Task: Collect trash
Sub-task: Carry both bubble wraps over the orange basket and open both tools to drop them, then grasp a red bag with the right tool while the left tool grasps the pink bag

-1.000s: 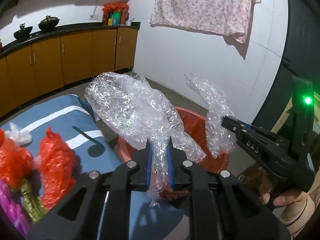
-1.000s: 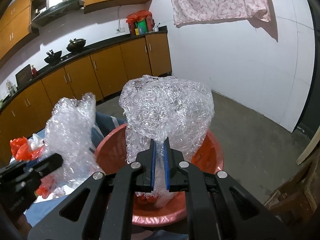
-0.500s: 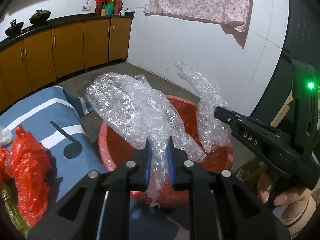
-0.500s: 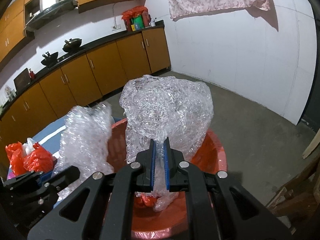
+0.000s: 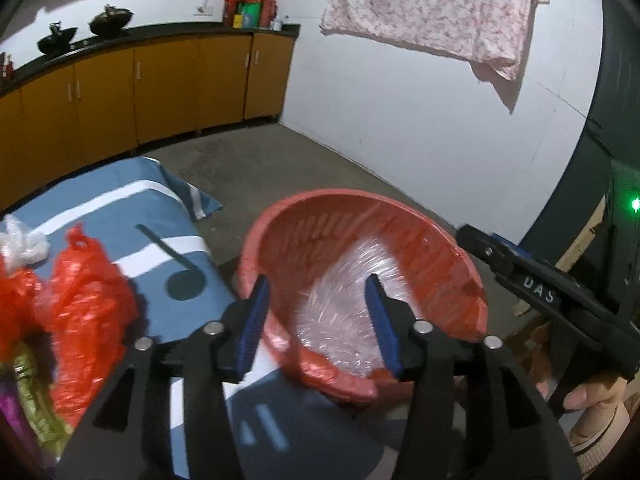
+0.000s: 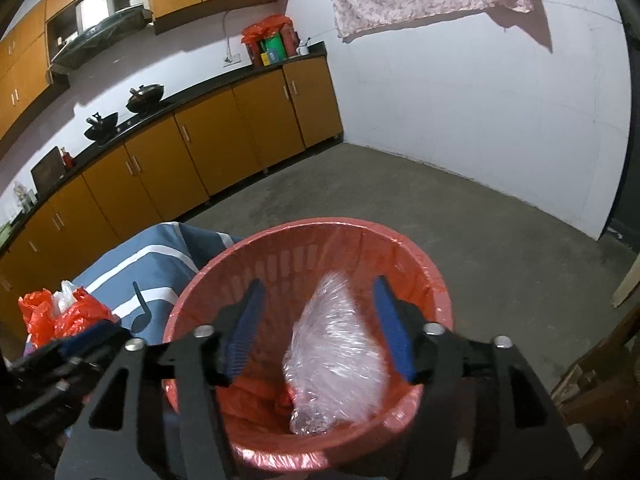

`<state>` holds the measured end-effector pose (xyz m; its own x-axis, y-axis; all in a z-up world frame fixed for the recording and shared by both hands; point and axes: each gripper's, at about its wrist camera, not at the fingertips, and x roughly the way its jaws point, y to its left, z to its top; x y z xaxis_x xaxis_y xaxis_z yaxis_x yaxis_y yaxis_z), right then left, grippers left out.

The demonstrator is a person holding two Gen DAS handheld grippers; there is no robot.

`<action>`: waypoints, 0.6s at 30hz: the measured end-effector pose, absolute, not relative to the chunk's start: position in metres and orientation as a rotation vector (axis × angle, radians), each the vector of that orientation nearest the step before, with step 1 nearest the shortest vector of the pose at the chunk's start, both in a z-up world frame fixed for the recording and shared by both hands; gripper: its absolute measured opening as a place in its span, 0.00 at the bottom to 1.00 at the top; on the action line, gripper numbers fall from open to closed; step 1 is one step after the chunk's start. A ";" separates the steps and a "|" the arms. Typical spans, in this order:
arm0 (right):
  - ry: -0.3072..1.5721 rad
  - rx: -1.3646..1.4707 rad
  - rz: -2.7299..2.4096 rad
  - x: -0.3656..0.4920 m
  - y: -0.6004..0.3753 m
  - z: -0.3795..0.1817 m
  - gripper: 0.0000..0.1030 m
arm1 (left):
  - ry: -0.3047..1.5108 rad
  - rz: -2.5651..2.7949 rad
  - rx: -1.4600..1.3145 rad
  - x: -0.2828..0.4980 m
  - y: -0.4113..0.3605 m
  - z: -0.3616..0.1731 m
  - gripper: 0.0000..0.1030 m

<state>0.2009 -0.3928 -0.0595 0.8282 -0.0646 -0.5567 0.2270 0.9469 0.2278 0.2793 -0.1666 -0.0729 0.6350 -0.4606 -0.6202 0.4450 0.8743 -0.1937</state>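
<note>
Left gripper (image 5: 318,322): jaws spread wide, blue ribbed pads bare, nothing between them. Right gripper (image 6: 318,330): jaws likewise spread, empty.

Bubble wrap (image 6: 334,360) — clear, crinkled, glossy, bunched into a tapered wad — inside the red basket (image 6: 436,280), resting against its wall at about 4 o'clock in the right wrist view. Motion-blurred in the left wrist view (image 5: 344,304), streaked downward within the basket (image 5: 280,236). Basket round, slotted plastic walls, lined with a thin red film bag folded over the rim.

Versus 0.5 s ago: both wads then pinched in closed jaws and held above the basket; now both sets of jaws opened, wrap dropped in. Only one wad clearly separable now; second cannot be told apart.

At 9 o'clock in the left view: worktop (image 5: 120,208) under blue cloth with white stripes and a dark music-note print; crumpled red plastic bags (image 5: 86,292) on it, a small clear bag (image 5: 22,240) beside them at upper left.

Right gripper body visible at 3 o'clock in the left view, white letters reading "DAS" (seen inverted) — green indicator light (image 5: 635,203) above.
</note>
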 end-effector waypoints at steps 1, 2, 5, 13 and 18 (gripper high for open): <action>0.570 0.275 -0.168 0.198 -0.391 -0.058 0.67 | 0.706 -0.508 -0.024 0.276 -0.163 -0.070 0.55; 0.568 0.264 -0.172 0.196 -0.391 -0.058 0.68 | 0.696 -0.494 -0.023 0.273 -0.157 -0.067 0.57; 0.564 0.227 -0.178 0.187 -0.383 -0.055 0.72 | 0.686 -0.463 -0.024 0.264 -0.146 -0.063 0.59; 0.551 0.230 -0.157 0.168 -0.365 -0.048 0.82 | 0.655 -0.364 -0.034 0.235 -0.107 -0.048 0.66; 0.548 0.224 -0.114 0.163 -0.343 -0.044 0.85 | 0.633 -0.280 -0.047 0.216 -0.070 -0.039 0.68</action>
